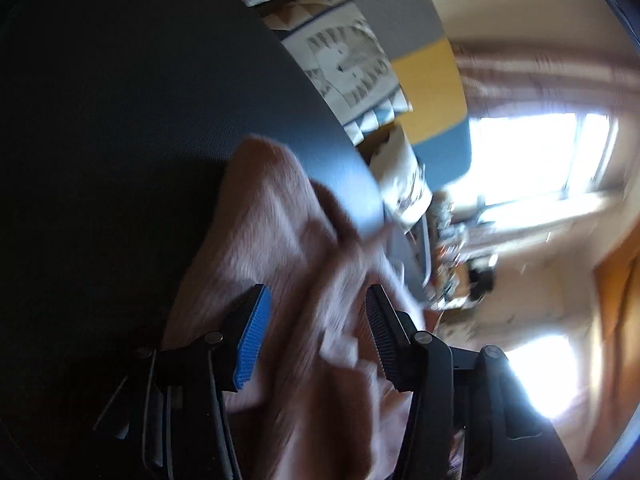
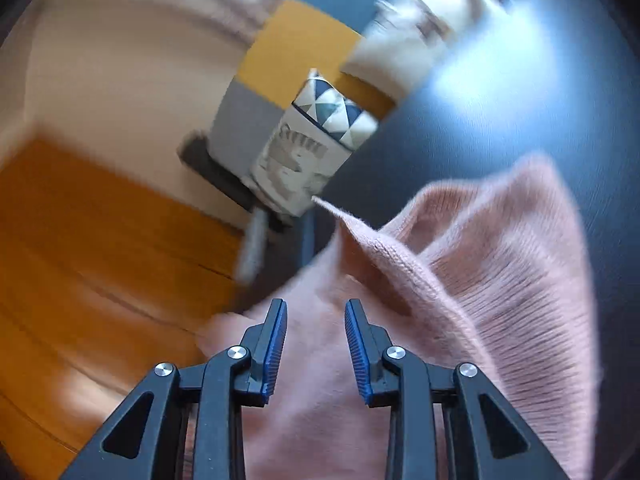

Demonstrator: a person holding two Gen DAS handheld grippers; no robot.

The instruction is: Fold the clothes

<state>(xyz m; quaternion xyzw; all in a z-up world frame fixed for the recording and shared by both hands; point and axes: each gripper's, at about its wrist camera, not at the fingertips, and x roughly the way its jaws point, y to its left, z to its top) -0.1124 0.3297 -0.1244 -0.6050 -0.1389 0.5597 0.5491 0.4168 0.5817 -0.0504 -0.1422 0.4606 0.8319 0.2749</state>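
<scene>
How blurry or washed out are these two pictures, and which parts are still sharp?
Left wrist view: heavy motion blur on the pink sweater and room, the window blown out white, the dark table underexposed; the left tool stays sharp. Right wrist view: background smeared, glare on the table top, but the sweater's knit and the right tool are crisp.

Both your wrist cams sit close over the pink knit sweater, rolled sideways, looking across the dark table toward the same patterned cushion.
</scene>
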